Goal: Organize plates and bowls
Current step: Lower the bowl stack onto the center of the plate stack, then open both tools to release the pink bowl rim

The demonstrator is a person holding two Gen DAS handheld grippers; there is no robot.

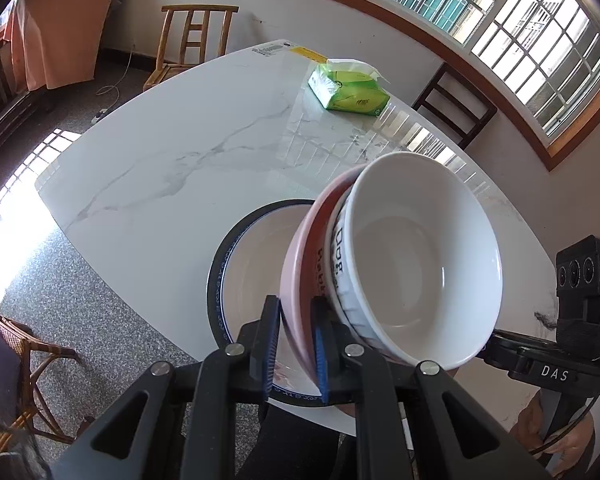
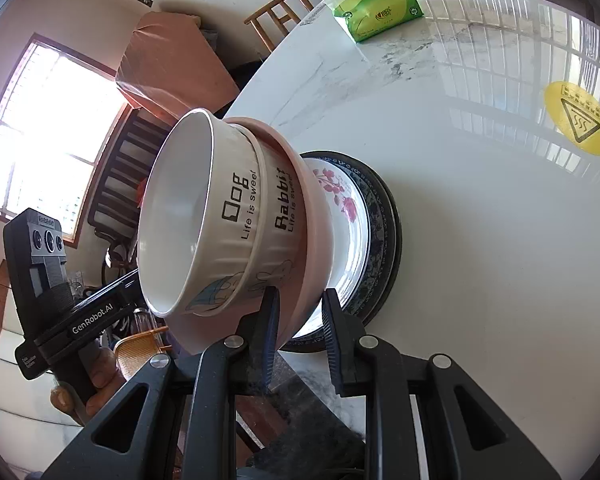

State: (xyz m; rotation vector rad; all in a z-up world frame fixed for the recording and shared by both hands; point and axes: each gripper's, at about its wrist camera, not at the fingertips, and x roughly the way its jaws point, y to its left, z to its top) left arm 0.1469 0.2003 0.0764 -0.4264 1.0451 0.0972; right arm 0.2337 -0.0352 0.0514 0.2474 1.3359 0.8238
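A nest of three bowls hangs tilted over a stack of plates near the edge of a white marble-patterned table (image 1: 172, 152). The innermost is a white ribbed bowl (image 2: 204, 216), glossy, printed "Dog, Life is sweet" in black with a small blue cartoon near its base; it sits inside a second white bowl (image 2: 278, 240) marked "Rabbit, Life is sweet", and both rest in a wider pink bowl (image 2: 316, 248) with a smooth, flaring wall. The left gripper (image 1: 296, 344) is clenched on the pink bowl's rim, one blue ribbed pad on the outside and one on the inside; the right gripper (image 2: 300, 336) grips the same rim from the opposite side in the same way. Below lies the stack of plates: a white plate with pink flowers (image 2: 350, 216) on top, then a plate with a blue patterned rim (image 2: 378, 216), then a dark-rimmed plate (image 2: 396, 224) at the bottom, all round and glazed. The pink bowl's foot is close to the flowered plate; whether it touches cannot be told. Further back on the table lies a green tissue pack (image 1: 348, 90), and a round yellow warning sticker (image 2: 578, 118) lies flat on the top, both well apart from the plates. Wooden chairs (image 1: 192, 40) stand around the table, and barred windows (image 1: 500, 28) reflect in its polished surface.
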